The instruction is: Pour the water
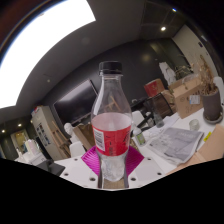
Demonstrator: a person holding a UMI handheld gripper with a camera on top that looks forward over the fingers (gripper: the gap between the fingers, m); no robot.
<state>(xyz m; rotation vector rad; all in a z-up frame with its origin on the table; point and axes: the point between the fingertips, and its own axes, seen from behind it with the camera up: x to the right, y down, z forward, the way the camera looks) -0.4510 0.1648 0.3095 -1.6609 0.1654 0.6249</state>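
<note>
Between the pads [131,160], gripper [112,175] clamped low on bottle [111,120]: clear thin plastic, slippery, crushable, light, capped.

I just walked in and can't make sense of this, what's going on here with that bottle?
A hand-held gripper is clamped on a clear plastic bottle with a black cap and red label, holding it upright between its pink pads. The bottle looks mostly empty. Beyond it lies a white table with papers and clutter. No pouring is happening at this moment.
</note>
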